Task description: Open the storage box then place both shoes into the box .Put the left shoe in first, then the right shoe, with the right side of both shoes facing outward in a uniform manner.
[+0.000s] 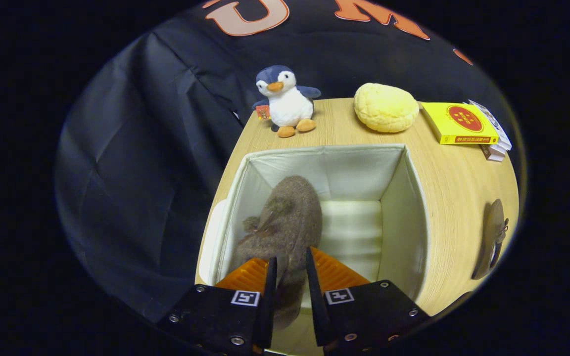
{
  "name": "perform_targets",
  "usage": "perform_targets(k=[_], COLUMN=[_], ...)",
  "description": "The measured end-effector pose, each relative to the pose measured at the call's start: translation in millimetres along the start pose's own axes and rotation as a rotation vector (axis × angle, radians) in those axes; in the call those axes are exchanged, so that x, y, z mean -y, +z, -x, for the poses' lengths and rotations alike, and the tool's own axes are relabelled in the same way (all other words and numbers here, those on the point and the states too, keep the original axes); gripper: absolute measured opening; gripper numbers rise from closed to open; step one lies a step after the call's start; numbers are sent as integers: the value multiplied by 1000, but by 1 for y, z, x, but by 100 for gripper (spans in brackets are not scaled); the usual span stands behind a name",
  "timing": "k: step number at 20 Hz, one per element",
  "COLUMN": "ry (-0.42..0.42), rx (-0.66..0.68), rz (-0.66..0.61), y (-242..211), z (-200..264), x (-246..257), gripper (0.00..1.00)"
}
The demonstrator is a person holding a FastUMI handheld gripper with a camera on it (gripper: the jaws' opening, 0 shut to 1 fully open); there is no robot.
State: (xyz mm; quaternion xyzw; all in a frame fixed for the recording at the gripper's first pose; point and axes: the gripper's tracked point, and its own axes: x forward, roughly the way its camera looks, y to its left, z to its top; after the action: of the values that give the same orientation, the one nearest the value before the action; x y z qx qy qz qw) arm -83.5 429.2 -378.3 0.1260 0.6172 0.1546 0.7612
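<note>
Tool clenched on the heel of a brown felt shoe, toe pointing away along the fingers, inside the open white storage box.

I can read no text; print on the yellow book is too small to make out.

Single cam, fisheye, mounted on the tool, looking forward along its two fingers and steeply down. It sits close above the open box, seeing inside to the bottom. Far end of the surface sits beyond the box, with the toy penguin, bun and books near the wall.
</note>
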Motion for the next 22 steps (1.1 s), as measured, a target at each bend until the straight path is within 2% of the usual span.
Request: perform_targets(k=[4, 9, 12, 14, 19, 22], ry=[120, 177, 161, 134, 43, -51], rx=[65, 186, 255, 287, 379, 412], rz=[2, 65, 119, 142, 148, 133], y=[17, 42, 51, 49, 54, 48], z=[25, 74, 100, 116, 148, 159], x=[-13, 6, 39, 71, 166, 238], gripper=[49, 69, 86, 91, 96, 97])
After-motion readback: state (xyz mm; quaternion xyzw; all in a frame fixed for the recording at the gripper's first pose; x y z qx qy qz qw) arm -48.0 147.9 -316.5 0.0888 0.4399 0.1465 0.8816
